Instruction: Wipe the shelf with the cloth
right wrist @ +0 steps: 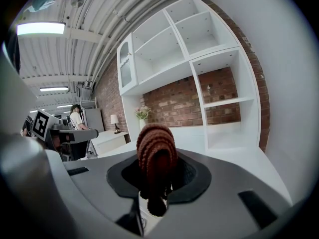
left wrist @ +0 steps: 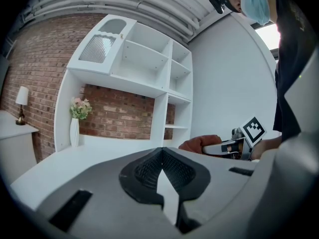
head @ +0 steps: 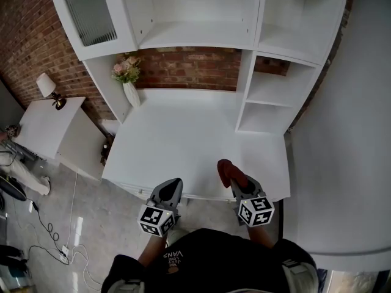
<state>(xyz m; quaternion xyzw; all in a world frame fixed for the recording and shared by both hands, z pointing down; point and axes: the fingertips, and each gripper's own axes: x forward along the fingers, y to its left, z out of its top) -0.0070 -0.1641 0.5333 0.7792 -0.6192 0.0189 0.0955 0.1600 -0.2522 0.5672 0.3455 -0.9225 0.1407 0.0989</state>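
A white shelf unit stands against a brick wall, with a broad lower shelf [head: 183, 133] and small compartments [head: 269, 93] at its right. My right gripper [head: 233, 177] hovers over the front right edge of the broad shelf. It is shut on a reddish-brown knitted cloth [head: 225, 170], which bulges out past the jaw tips [right wrist: 155, 151]. My left gripper [head: 173, 185] hangs at the shelf's front edge, left of the right one. It is shut [left wrist: 161, 152] with nothing in it. The cloth [left wrist: 200, 144] also shows at the right of the left gripper view.
A white vase of flowers [head: 129, 84] stands at the back left of the broad shelf. A glass-door cabinet [head: 91, 14] is above it. A low side table with a lamp [head: 46, 85] sits to the left, cables [head: 49, 231] lie on the floor, and a white wall [head: 354, 133] is at the right.
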